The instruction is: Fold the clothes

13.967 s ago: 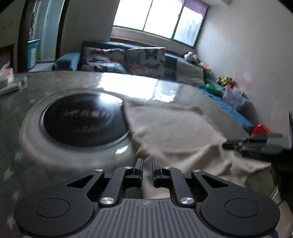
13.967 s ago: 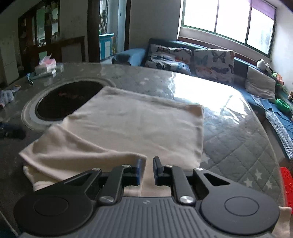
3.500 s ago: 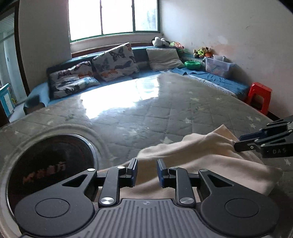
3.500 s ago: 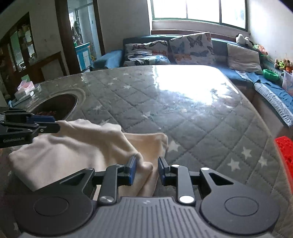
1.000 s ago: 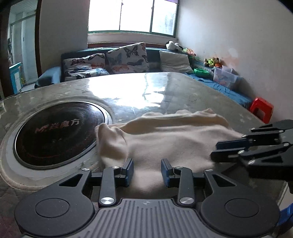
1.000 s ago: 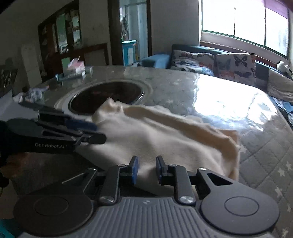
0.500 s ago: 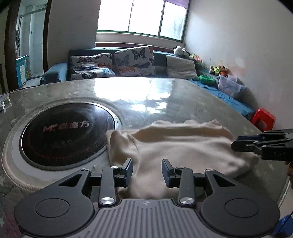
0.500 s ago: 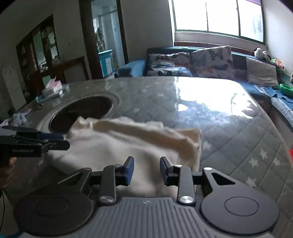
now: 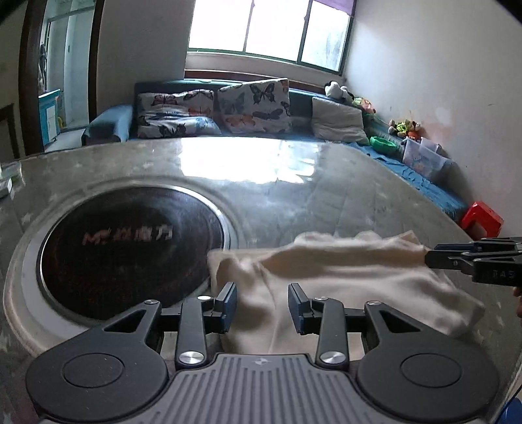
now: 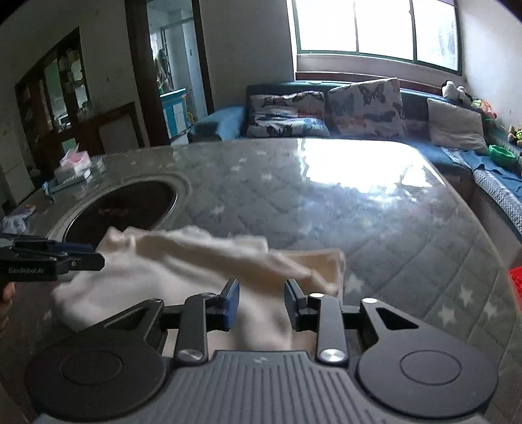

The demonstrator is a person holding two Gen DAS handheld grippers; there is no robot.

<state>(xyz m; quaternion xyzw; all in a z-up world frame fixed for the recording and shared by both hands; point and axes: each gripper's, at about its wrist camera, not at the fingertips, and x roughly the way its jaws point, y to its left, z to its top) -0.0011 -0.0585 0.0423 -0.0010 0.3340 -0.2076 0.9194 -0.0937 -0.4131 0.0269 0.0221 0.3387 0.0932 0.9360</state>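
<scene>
The cream garment (image 9: 342, 274) lay bunched in loose folds on the grey quilted table cover (image 9: 326, 202), just to the right of the round dark hotplate (image 9: 130, 241) set into the table top, its left edge close to the plate's metal rim. The left gripper (image 9: 262, 303) stood with its jaws wide apart above the near edge of the cloth, nothing between the blue pads, and whether the tips touched the fabric could not be told. The right gripper (image 10: 261, 303) was likewise spread wide, over the near right part of the garment, holding nothing. In the left wrist view the right gripper's fingers reached in from the right edge, level with the far right corner of the cloth; in the right wrist view the left gripper's fingers came in from the left beside the cloth's left end. Parts of the fabric were blurred. Behind the table stood a blue sofa (image 10: 228, 122) with butterfly-print cushions (image 10: 365, 101) under a bright window (image 10: 375, 26)
</scene>
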